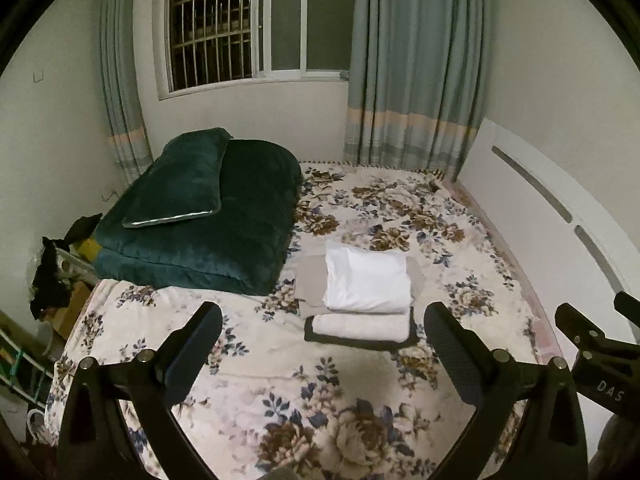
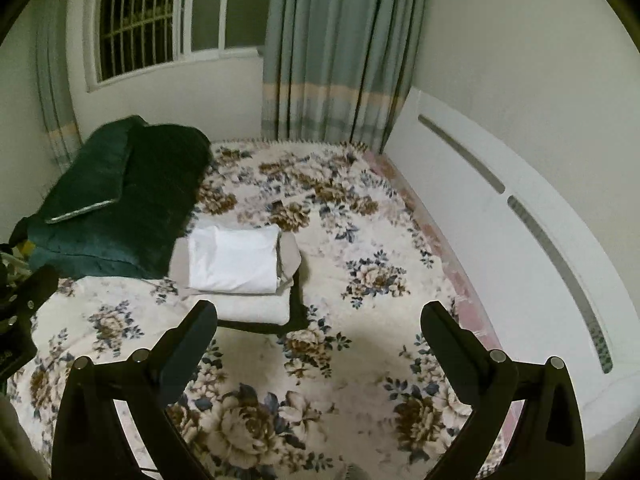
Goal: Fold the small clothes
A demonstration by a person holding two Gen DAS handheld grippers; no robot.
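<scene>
A little stack of clothes (image 1: pixel 360 300) sits in the middle of the bed (image 1: pixel 460 240), just beside the big green quilt (image 1: pixel 208 236) with a green pillow (image 1: pixel 180 180) on top. The stack looks neat and folded. A white piece (image 1: pixel 366 280) is on top, a tan piece (image 1: pixel 310 284) peeks out under it, then a cream piece (image 1: pixel 360 326), and a black piece (image 1: pixel 320 338) is at the bottom. The left gripper (image 1: pixel 322 328) hangs above the bed, near the front of the stack, and its jaws are wide apart with nothing in them. The right gripper (image 2: pixel 318 328) hangs beside the stack too, with its jaws also wide apart and holding nothing. The clothes look soft, thin and light. They will bend and flop when lifted, so they could slide out of shape. I think a good place to pinch is a corner or a folded edge, one gripper at each end, so the cloth stays flat. A grab in the middle might bunch it up and spoil the folds.
</scene>
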